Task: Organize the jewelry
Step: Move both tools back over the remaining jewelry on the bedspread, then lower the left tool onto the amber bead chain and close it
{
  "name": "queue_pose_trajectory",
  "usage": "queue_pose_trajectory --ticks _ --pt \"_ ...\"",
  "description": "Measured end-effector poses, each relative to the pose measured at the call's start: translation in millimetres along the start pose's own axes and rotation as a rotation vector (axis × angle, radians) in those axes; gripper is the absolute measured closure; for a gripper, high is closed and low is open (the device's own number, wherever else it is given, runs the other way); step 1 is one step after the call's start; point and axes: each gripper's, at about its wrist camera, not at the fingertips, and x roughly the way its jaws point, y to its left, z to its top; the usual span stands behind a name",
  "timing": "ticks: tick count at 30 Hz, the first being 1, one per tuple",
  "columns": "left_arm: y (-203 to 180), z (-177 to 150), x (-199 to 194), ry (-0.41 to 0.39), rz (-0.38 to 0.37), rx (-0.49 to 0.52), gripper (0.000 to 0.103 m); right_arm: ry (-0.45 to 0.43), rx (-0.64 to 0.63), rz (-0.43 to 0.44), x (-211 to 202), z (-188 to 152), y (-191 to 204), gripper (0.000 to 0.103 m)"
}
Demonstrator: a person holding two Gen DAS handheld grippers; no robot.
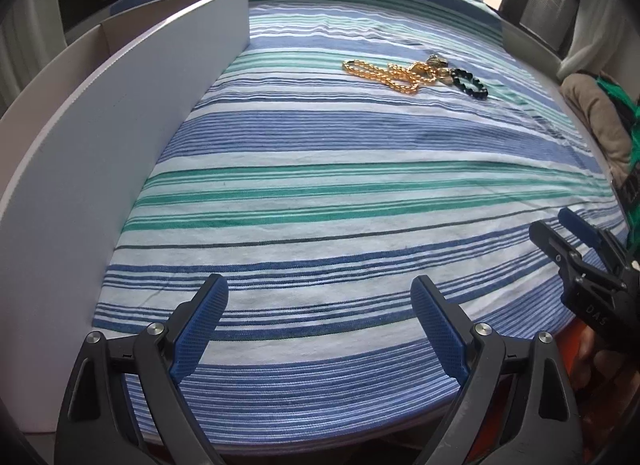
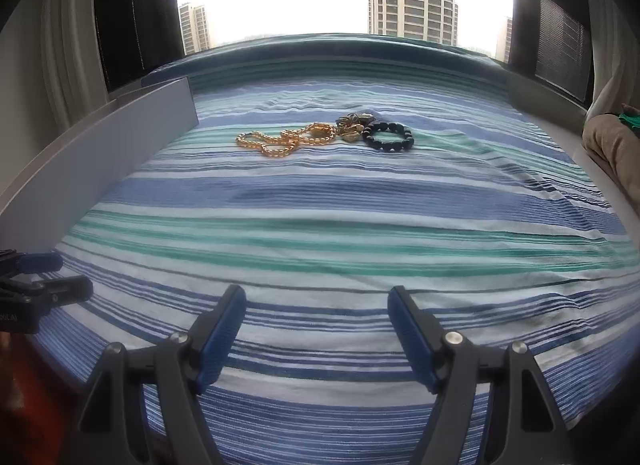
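Blue-padded fingers of the left tool [image 1: 320, 305] are seen nearest, spread wide with nothing between them, held low over the near edge of the striped sheet [image 1: 320, 193]. Same for the right tool [image 2: 316, 317]: jaws wide apart, nothing gripped, also parked at the near edge. Both are judged to be kept open and back because no piece has been chosen yet; task judged at its start.

Jewelry is bunched well away from both tools, toward the far side of the bed. A gold bead necklace [image 2: 280, 143] is laid in loose overlapping loops; a small cluster of metallic pieces [image 2: 354, 127] sits just to its right, touching or overlapping it — exact items cannot be told. A black bead bracelet [image 2: 388, 137] lies flat as a closed ring, just beside the cluster, possibly touching it.

A grey box [image 1: 120, 113] stands along the left side of the sheet, its tall wall upright; a divider seems visible inside at the far end, contents hidden. It is judged to be the destination, placed to the left so pieces can be carried over by the left tool.

The bracelet is judged the easiest first pick for the right tool, being outermost and separate. Tangling of the necklace with the cluster is the likely risk: one piece could be dragged along with another. Soft sheet wrinkles may also be pinched together with thin beads.
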Motion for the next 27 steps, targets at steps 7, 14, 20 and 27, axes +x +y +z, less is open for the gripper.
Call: queue_pose_trajectory --ticks 7,14,20,27 --pt "-4.6 4.8 2.1 0.014 -0.003 0.002 0.01 -0.016 0.01 0.008 -3.0 0.2 -3.0 0.028" --pt "-14.8 11.5 -1.6 0.007 0.002 0.029 0.01 -0.037 0.024 0.003 -7.5 -2.1 -10.3 0.028" --pt "-16.5 25.1 -7.8 0.014 -0.002 0.045 0.01 -0.041 0.045 0.01 -9.1 -5.7 -16.9 0.028" --pt "-16.6 66.4 -30.3 0.003 -0.074 0.045 0.009 -0.051 0.07 0.025 -12.2 -7.4 -22.0 0.028"
